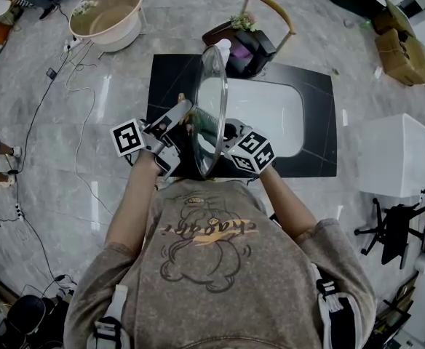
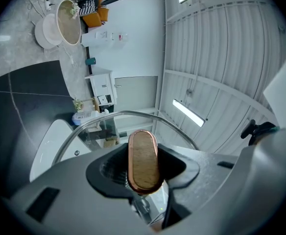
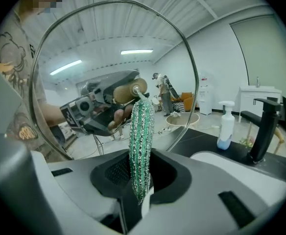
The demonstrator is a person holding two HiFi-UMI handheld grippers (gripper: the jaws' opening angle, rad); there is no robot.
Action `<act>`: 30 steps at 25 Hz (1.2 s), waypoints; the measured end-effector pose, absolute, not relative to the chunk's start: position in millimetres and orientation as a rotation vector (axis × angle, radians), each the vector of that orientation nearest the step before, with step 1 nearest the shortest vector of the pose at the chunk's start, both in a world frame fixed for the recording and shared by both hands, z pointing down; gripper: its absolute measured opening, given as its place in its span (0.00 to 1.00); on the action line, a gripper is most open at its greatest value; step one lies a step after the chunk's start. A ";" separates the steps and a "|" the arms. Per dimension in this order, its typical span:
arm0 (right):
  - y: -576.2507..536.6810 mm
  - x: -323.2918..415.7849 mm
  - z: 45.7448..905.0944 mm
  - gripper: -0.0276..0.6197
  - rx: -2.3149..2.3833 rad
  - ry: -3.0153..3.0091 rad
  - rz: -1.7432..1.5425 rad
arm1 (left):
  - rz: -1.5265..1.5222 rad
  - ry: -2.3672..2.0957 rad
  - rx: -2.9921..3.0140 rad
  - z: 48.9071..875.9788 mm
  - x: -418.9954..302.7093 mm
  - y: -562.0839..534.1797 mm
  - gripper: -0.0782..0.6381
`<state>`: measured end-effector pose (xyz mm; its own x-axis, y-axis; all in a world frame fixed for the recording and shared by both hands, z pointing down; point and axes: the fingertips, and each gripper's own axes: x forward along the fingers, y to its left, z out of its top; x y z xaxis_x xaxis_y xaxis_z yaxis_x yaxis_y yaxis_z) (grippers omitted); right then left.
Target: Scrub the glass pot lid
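The glass pot lid (image 1: 211, 115) stands on edge above the sink (image 1: 279, 115), between the two tools. The left hand-held gripper (image 1: 185, 116) clamps its wooden knob (image 2: 143, 160) from the outer face. The right hand-held gripper (image 1: 229, 131), at the inner face, pinches a green glittery scrubbing sponge (image 3: 141, 141) that seems to meet the glass. Only the right gripper view shows this; the head view sees the lid edge-on.

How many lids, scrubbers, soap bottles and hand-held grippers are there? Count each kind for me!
glass pot lid: 1
scrubber: 1
soap bottle: 1
hand-held grippers: 2, the left hand-held gripper and the right hand-held gripper
Total: 5
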<state>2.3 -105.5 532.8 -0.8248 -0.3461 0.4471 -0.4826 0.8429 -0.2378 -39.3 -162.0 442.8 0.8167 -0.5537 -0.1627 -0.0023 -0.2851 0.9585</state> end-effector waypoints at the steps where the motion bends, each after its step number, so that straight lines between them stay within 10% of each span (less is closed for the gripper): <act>1: -102.5 3.1 530.8 0.19 0.603 -2.634 0.488 | -0.567 -0.429 1.794 443.2 -38.5 -163.4 0.35; 30: -42.9 9.5 419.0 0.19 0.275 -2.856 0.491 | -0.602 -0.500 1.720 468.9 -62.1 -165.9 0.35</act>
<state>9.5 -42.9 419.0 -0.9560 -0.1444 0.2556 -0.2215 0.9262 -0.3052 -62.1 -165.9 468.9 0.7749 -0.6187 -0.1294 -0.0137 -0.2211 0.9752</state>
